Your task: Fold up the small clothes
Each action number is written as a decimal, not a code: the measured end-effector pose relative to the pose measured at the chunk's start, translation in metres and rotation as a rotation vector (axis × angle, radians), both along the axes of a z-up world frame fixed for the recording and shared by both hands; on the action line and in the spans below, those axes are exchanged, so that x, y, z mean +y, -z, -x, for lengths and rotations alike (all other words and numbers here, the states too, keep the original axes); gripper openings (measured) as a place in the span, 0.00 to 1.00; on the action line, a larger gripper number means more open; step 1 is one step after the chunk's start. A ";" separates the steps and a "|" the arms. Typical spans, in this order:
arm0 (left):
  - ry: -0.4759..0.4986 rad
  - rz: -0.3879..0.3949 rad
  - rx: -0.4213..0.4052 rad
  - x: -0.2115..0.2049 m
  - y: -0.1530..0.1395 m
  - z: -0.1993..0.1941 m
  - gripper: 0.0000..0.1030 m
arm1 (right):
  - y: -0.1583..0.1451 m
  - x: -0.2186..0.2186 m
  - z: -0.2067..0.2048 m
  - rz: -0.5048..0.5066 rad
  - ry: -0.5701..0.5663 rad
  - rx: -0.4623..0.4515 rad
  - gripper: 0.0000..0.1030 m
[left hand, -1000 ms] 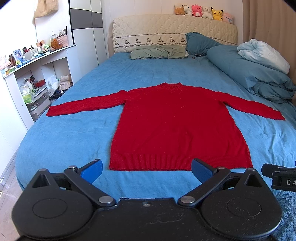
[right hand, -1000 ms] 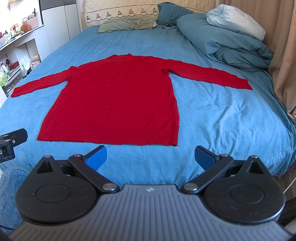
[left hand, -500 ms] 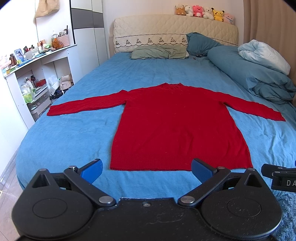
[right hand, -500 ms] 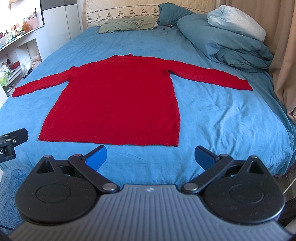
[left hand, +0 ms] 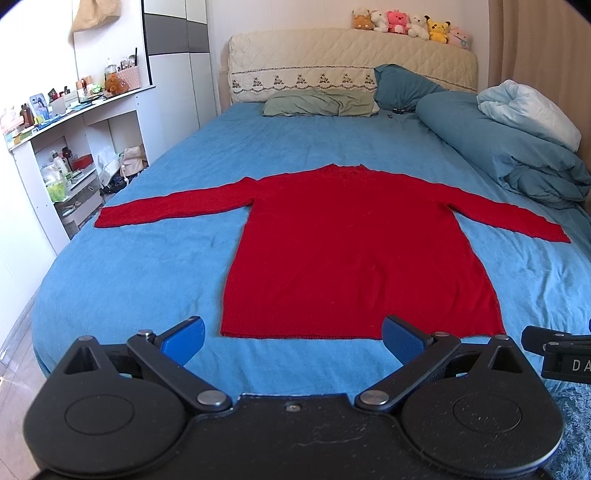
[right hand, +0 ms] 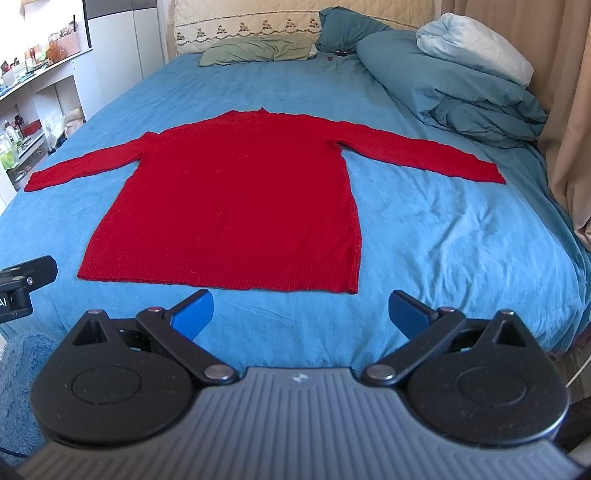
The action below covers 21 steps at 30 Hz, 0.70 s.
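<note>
I had both tools hovering at the foot of the bed (left hand: pixel 122 266), short of the cloth. The left gripper (left hand: pixel 291 338) filled the bottom of its frame with its jaws spread wide and nothing between them; the right gripper (right hand: pixel 300 312) showed the same in its own view, jaws spread and holding nothing.

The red sweater (left hand: pixel 354 254) lay flat in the middle of the frame on the blue bedsheet, hem toward me, neck toward the headboard (left hand: pixel 347 62), both sleeves stretched out to the sides. From the right wrist view the sweater (right hand: pixel 236 199) sat a little left of centre, its hem just beyond the blue fingertips (right hand: pixel 194 314).

At the top of the frame a green pillow (left hand: pixel 317 105) lay against the headboard with a teal pillow (left hand: pixel 402 86) beside it, and a row of plush toys (left hand: pixel 410 24) sat along the headboard's top. A bundled teal duvet (left hand: pixel 509 155) occupied the upper right, with a pale blanket (left hand: pixel 528 114) on it. In the upper left stood a white shelf unit (left hand: pixel 77 122) crowded with bottles and small items, next to a wardrobe (left hand: pixel 173 55). A beige curtain (right hand: pixel 569 110) hung along the right edge of the right wrist view.
</note>
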<state>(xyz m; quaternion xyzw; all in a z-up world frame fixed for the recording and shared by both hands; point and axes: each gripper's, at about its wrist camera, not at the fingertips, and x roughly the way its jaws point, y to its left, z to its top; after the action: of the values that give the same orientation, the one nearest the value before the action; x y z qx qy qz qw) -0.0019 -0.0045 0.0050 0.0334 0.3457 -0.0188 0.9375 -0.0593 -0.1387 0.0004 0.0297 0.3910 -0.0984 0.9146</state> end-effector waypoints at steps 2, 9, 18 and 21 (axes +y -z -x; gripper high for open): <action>0.000 0.001 0.001 0.000 -0.001 -0.001 1.00 | -0.001 0.001 0.000 -0.002 -0.004 -0.001 1.00; -0.002 0.030 -0.062 0.002 -0.030 -0.013 1.00 | -0.013 -0.011 -0.005 -0.032 0.003 -0.019 1.00; 0.068 0.028 -0.209 -0.040 -0.083 -0.088 1.00 | -0.056 -0.094 -0.043 -0.027 0.119 -0.148 1.00; 0.118 0.043 -0.223 -0.063 -0.087 -0.124 1.00 | -0.060 -0.127 -0.062 -0.014 0.158 -0.176 1.00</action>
<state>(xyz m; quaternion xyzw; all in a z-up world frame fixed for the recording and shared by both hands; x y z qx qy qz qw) 0.1226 -0.0672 0.0923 0.0356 0.2365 -0.0775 0.9679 0.0031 -0.2658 0.0599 0.0753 0.3062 -0.1644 0.9346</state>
